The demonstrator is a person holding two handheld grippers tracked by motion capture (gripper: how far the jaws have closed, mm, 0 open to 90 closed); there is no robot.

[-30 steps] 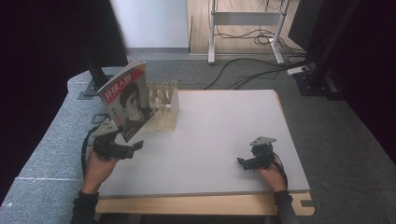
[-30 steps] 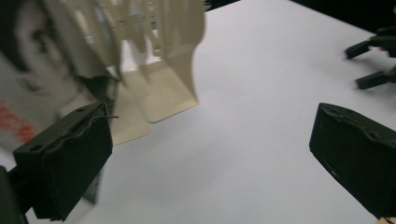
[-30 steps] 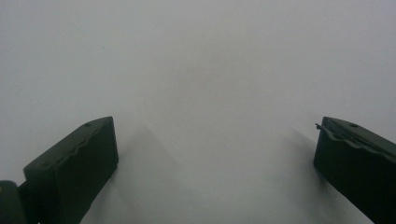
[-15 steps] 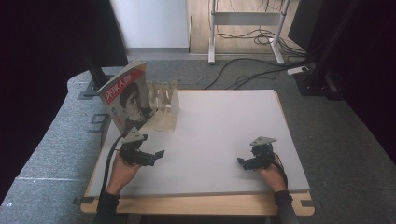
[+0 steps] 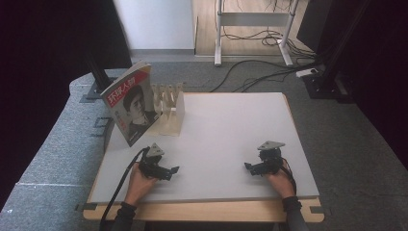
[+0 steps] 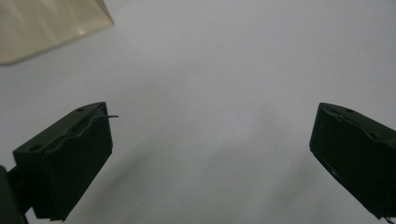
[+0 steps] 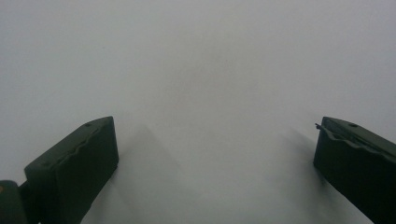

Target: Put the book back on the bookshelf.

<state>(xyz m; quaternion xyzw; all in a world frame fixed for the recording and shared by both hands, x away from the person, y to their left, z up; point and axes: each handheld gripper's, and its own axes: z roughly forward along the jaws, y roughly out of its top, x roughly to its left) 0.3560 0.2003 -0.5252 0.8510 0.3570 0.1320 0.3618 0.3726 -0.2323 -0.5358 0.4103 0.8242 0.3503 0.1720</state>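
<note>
The left hand-held gripper rests low on the table near its front left part, jaws spread wide and holding nothing. The right hand-held gripper rests near the front right, also spread and empty. The magazine stands tilted at the back left corner, leaning on the wooden rack; its lower edge and the rack's left side are hidden behind the cover. In the left gripper view a pale corner of the rack is cut off at the top left and blurred. The right gripper view has bare table surface between the jaws, out of focus.
</note>
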